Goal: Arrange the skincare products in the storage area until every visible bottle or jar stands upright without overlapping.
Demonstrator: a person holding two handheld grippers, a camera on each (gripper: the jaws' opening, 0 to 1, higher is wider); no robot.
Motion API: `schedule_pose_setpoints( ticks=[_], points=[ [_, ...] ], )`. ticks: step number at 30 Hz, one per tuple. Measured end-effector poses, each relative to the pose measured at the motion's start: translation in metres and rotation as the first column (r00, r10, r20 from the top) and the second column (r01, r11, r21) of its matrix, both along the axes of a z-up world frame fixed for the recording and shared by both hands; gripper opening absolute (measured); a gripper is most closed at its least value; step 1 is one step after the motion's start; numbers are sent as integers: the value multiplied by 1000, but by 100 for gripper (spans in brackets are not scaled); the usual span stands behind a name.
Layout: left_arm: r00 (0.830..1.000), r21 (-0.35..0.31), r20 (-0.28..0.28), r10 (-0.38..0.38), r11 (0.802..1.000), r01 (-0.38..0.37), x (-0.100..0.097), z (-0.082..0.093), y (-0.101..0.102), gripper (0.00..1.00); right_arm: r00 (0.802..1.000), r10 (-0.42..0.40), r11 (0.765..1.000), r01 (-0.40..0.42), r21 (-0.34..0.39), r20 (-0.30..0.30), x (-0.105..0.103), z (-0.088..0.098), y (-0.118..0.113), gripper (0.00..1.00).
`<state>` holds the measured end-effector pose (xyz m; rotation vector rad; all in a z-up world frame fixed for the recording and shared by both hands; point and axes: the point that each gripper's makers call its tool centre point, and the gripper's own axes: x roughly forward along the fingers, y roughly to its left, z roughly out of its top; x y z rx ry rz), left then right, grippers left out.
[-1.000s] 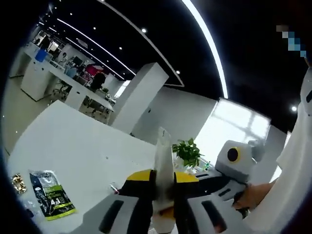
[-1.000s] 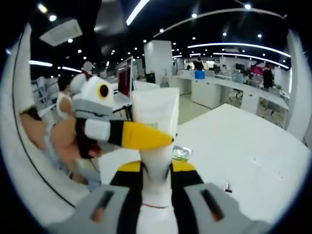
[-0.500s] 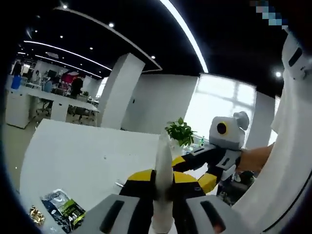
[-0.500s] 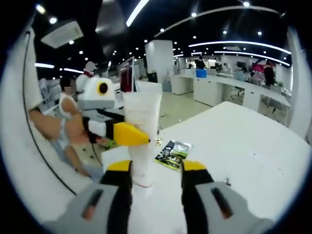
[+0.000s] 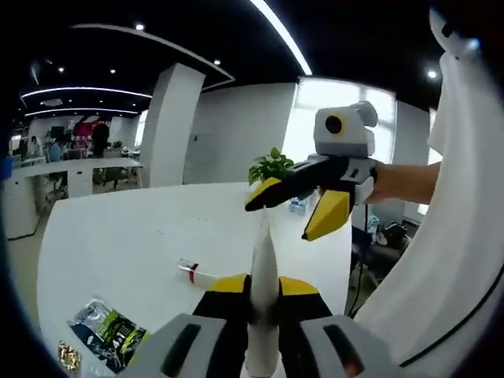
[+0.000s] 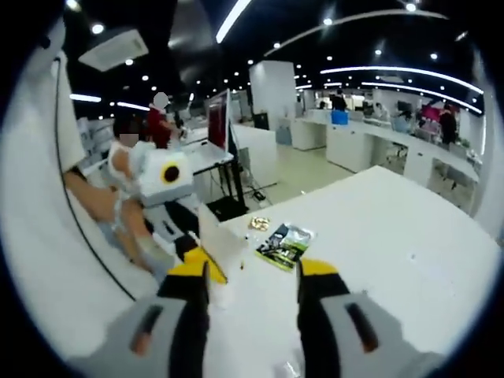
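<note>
Tongs on the left hand (image 5: 264,315) were clamped on a white tube (image 5: 263,295), its crimped end pointing to twelve o'clock in the left gripper view. At one o'clock the right-hand tongs (image 5: 291,213) hung in the air with their jaws spread and nothing between them, above the white surface (image 5: 142,236). A small capped vial (image 5: 195,272) lay flat at ten o'clock of the tube, and a dark sachet (image 5: 109,329) lay at eight o'clock.

In the right gripper view, the right tongs (image 6: 250,295) stood wide apart and empty. The left tongs (image 6: 189,256) sat at nine o'clock, holding the tube (image 6: 216,240) low near the surface (image 6: 378,236). The sachet (image 6: 283,242) lay at twelve o'clock.

The tube was held by one pair of tongs alone, near the surface edge; judged from this, a thin tube set down on its narrow end could tip over or roll off.

Half a second before, the right tongs had just let go beside the tube; one second before, they gripped it.
</note>
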<state>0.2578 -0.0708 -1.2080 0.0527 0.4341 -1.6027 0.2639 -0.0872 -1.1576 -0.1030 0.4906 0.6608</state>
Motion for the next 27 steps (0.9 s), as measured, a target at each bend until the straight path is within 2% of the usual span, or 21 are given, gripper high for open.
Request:
schedule_pose_setpoints(
  ticks=[3, 6, 8, 10, 13, 14, 17, 19, 23, 24, 26, 27],
  points=[
    [999, 14, 19, -26, 1000, 26, -8, -5, -2, 10, 999, 40, 998, -41, -38, -6, -5, -1, 3, 31],
    [996, 34, 61, -71, 997, 69, -16, -10, -2, 10, 998, 63, 996, -63, -55, -9, -7, 1, 5, 31],
    [993, 47, 73, -96, 995, 93, -22, -12, -2, 10, 992, 115, 991, -118, -66, -42, -14, 0, 9, 29],
    [987, 54, 85, -133, 990, 128, -29, -13, -3, 10, 986, 164, 979, -167, -115, -41, -17, -2, 10, 26],
    [981, 56, 102, -166, 985, 161, -35, -13, -4, 10, 972, 206, 969, -218, -118, -110, -25, -11, 13, 22],
    [979, 55, 105, -173, 984, 167, -36, -13, -6, 10, 962, 229, 961, -248, -126, -146, -29, -16, 15, 22],
    [978, 62, 110, -175, 984, 169, -37, -14, -10, 10, 942, 285, 938, -312, -151, -176, -34, -19, 21, 17],
    [976, 64, 117, -182, 982, 176, -39, -14, -11, 10, 932, 320, 920, -349, -179, -171, -35, -20, 23, 14],
    [964, 78, 148, -222, 974, 212, -44, -13, -16, 10, 918, 334, 903, -376, -206, -212, -36, -27, 25, 12],
    [963, 82, 153, -221, 974, 210, -43, -13, -18, 10, 907, 349, 891, -399, -216, -234, -39, -30, 26, 11],
    [958, 97, 169, -231, 971, 217, -43, -15, -19, 10, 904, 354, 871, -412, -268, -240, -39, -33, 23, 10],
    [955, 107, 172, -241, 968, 225, -44, -17, -19, 10, 900, 357, 871, -418, -259, -251, -41, -35, 25, 9]
  ],
)
